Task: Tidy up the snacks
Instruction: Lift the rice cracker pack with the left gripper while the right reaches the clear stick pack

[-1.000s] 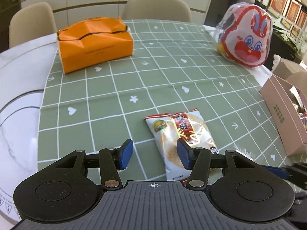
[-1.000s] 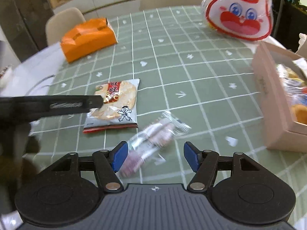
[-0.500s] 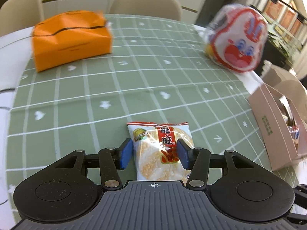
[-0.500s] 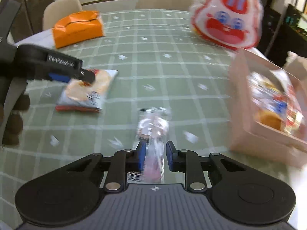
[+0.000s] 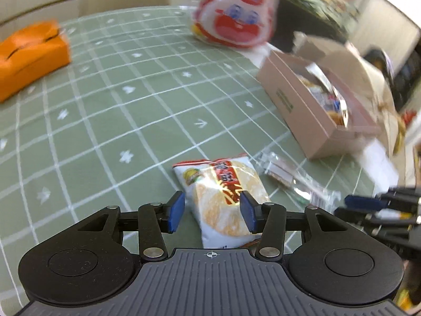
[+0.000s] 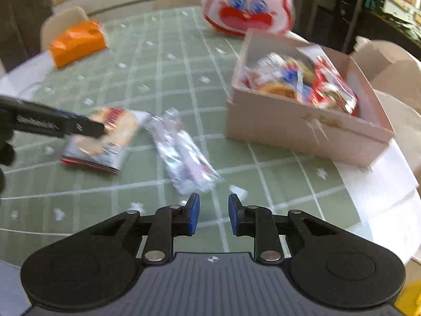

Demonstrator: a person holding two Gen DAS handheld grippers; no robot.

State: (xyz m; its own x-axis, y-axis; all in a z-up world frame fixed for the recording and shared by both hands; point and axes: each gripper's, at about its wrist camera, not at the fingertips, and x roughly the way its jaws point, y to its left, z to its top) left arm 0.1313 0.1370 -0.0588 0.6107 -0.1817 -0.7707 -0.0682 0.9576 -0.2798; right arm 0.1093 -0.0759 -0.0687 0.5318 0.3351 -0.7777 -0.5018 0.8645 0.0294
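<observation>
The left gripper (image 5: 210,208) had its jaws closing in on the rice cracker packet (image 5: 223,197), which lay flat on the green tablecloth (image 5: 118,131). There was still daylight next to the left pad, so no real squeeze yet. The right gripper (image 6: 213,214) was pulled almost together with nothing between the pads. The clear-wrapped snack (image 6: 184,152) just sat on the cloth in front of its tips, right up against the cracker packet.

Where it could've gone sideways, IMO: glossy puffy bag, so the pads might skid off or crunch the crackers if they bit too hard. Lifting it might also have dragged the clear wrapper along. And the pink box (image 6: 289,129) over on the right already looked heaped, so anything dropped on top could've slid back out.
</observation>
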